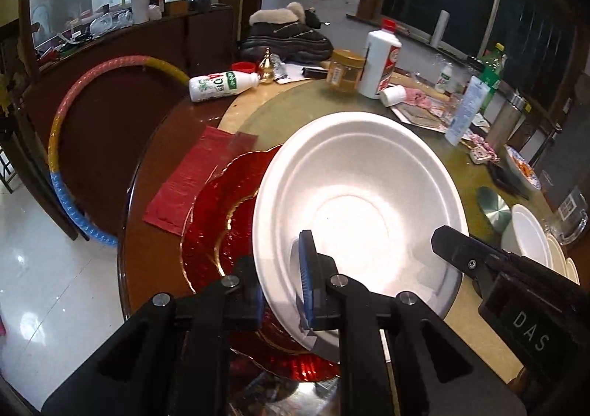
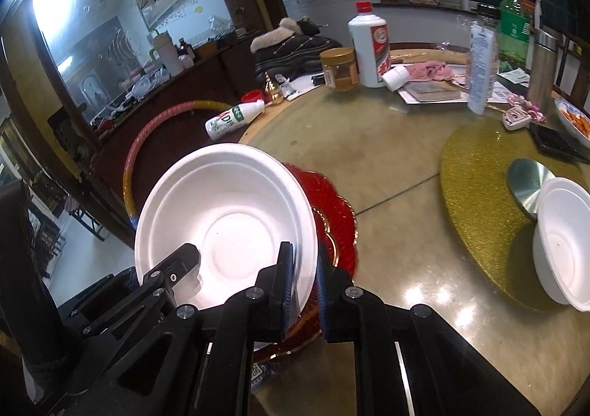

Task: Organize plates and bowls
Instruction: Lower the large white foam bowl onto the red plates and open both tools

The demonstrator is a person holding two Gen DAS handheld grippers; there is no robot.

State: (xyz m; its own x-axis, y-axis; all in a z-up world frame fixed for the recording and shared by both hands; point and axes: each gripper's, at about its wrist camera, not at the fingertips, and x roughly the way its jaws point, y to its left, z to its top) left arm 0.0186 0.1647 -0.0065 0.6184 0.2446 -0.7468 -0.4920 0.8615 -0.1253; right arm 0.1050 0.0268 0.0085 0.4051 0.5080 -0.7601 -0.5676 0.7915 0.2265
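A white foam bowl (image 1: pixel 354 194) (image 2: pixel 225 209) hangs tilted between both grippers, just over a red plate with a gold rim (image 1: pixel 217 224) (image 2: pixel 332 209) at the table's near edge. My left gripper (image 1: pixel 282 298) is shut on the bowl's left rim, one blue pad inside and one finger outside. On the opposite rim my right gripper (image 2: pixel 302 287) is shut the same way. Each gripper shows in the other's view, the right gripper (image 1: pixel 451 253) and the left gripper (image 2: pixel 184 261). A second white bowl (image 2: pixel 560 242) (image 1: pixel 527 231) stands at the right on a gold placemat (image 2: pixel 479 194).
Bottles, a white liquor bottle (image 2: pixel 370 43), a jar (image 2: pixel 339 69) and papers crowd the far side of the round table (image 2: pixel 368 158). A red sheet (image 1: pixel 195 180) lies beside the red plate. A striped hoop (image 1: pixel 62 172) leans on the chair at left.
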